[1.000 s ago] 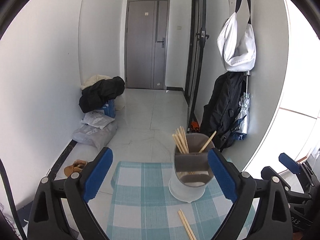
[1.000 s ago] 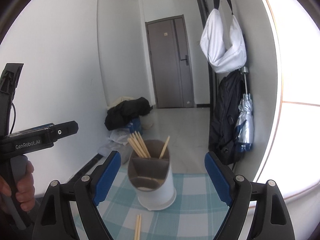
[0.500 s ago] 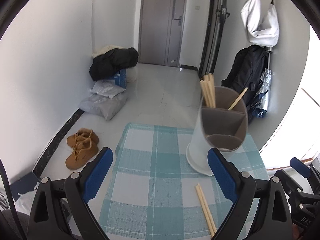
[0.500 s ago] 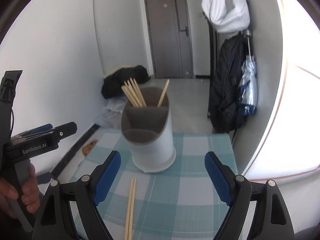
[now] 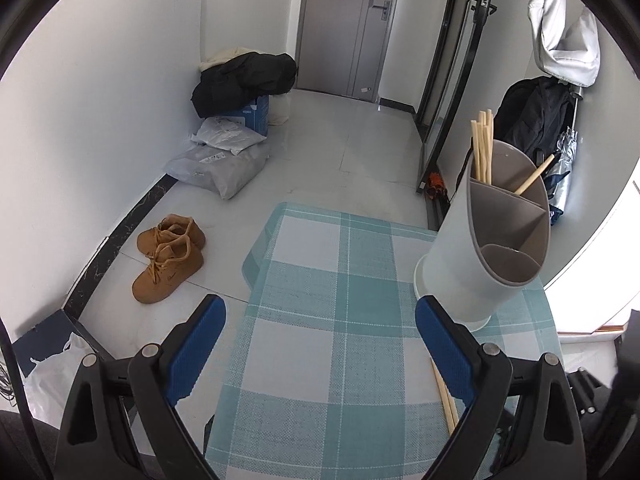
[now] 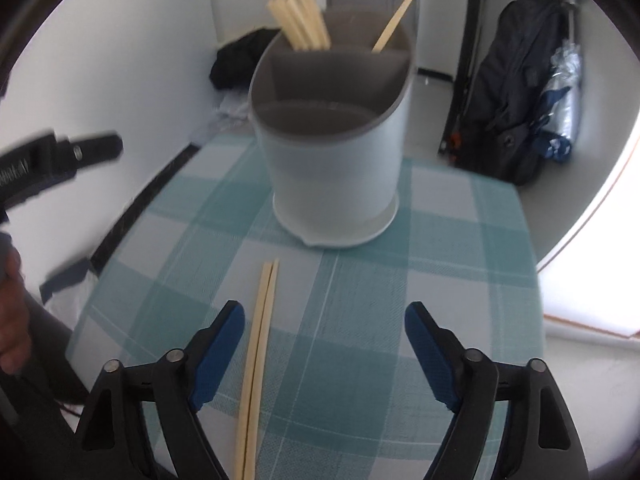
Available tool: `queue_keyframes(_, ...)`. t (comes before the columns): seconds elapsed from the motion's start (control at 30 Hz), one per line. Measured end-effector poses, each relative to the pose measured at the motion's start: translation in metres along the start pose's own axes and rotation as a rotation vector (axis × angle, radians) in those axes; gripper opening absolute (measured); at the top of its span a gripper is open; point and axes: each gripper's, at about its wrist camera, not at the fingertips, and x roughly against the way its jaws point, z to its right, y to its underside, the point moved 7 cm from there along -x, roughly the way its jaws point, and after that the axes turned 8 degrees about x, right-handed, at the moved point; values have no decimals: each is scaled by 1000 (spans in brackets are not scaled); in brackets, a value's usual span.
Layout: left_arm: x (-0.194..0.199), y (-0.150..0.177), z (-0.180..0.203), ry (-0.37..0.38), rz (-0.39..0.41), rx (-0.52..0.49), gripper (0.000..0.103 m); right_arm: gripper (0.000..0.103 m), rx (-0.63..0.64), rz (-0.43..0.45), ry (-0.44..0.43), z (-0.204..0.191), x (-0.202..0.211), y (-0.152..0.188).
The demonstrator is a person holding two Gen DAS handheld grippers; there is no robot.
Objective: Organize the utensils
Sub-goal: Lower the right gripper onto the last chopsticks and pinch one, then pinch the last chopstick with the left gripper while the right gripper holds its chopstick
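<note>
A white utensil holder (image 6: pixel 336 168) with grey divided compartments stands on a teal checked tablecloth (image 6: pixel 400 320); it also shows in the left wrist view (image 5: pixel 480 248). Several wooden chopsticks (image 6: pixel 300 20) stand in its far compartments. A pair of chopsticks (image 6: pixel 258 352) lies on the cloth in front of it, also seen in the left wrist view (image 5: pixel 444 396). My right gripper (image 6: pixel 324 344) is open and empty above the cloth, the loose pair just right of its left finger. My left gripper (image 5: pixel 320 340) is open and empty, left of the holder.
The table is small, with edges close on all sides. On the floor are brown shoes (image 5: pixel 168 256), grey bags (image 5: pixel 220 160) and a dark coat pile (image 5: pixel 244 80). A black backpack (image 6: pixel 516 92) leans at the right wall. The left gripper's body (image 6: pixel 52 164) shows at the right view's left edge.
Both grippers have tilted down and moved nearer to the table. The holder and the loose chopsticks now look larger and closer. Both grippers stay open.
</note>
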Motion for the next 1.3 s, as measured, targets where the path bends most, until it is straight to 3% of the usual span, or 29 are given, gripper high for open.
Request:
queue_keyframes(0.33,-14,-1,-18,0,-67,68,93,62,70,-145,-4,-19,-36,17)
queue_keyframes(0.57,-17,-5,-28,3,-90,110,93,58,102,-169,-2,-26,-37,17)
queue_keyframes(0.67,-18,-5,-31,2,-98,118,93,50,115,-211,9,-31,-41,16)
queue_keyframes(1.0,-18,-12,-46,-38,-68,129,93,48,130,-188,9,-43,-57,-12)
queue_keyframes(1.17,-18,-12,-59,-61,-55,137,93,26,131,-157,-43,-48,-66,-24)
queue_keyframes(1.23,-20,-10,-60,-58,-64,139,93,4,151,-142,-70,-55,-65,-24)
queue_keyframes(1.3,-22,-7,-55,-50,-76,127,93,4,151,-136,-88,-57,-62,-21)
